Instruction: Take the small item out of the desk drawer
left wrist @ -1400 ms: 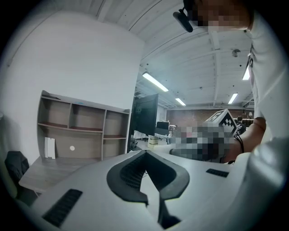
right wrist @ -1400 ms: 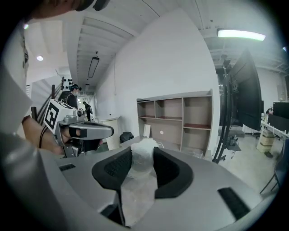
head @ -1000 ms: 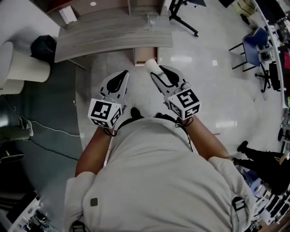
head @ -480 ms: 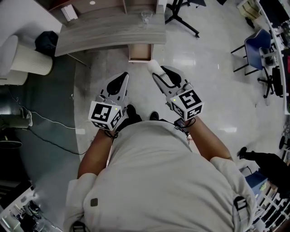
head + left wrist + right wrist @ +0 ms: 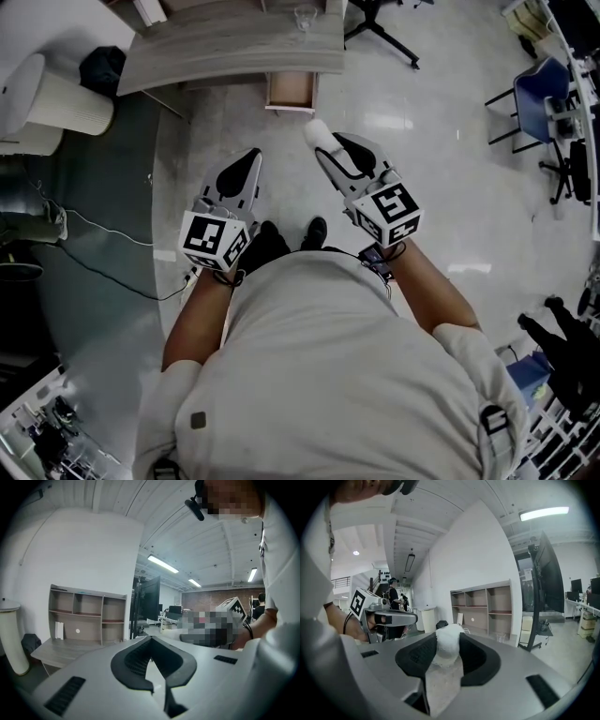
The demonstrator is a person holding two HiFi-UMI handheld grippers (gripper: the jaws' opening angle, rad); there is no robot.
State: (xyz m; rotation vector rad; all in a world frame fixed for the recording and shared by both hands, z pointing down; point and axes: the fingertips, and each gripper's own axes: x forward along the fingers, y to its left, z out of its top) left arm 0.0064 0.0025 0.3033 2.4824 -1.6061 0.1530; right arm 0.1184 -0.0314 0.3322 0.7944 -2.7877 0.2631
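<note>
Standing on glossy pale floor (image 5: 412, 141), well below the desk (image 5: 225, 56) and its open drawer (image 5: 291, 91) at the frame's top edge. Pinching the fluffy white lump (image 5: 446, 645) across its middle in the right gripper (image 5: 320, 139), jaws partway apart, just above the head view's centre; probably feeling light, soft and squashy, so needing only gentle pressure. Holding the left gripper (image 5: 247, 161) closed on nothing, and finding no readable writing, only square markers (image 5: 389, 206).

We have stepped back, desk (image 5: 234, 52) and its open drawer (image 5: 292, 91) now lying farther ahead of both our jaws.
</note>
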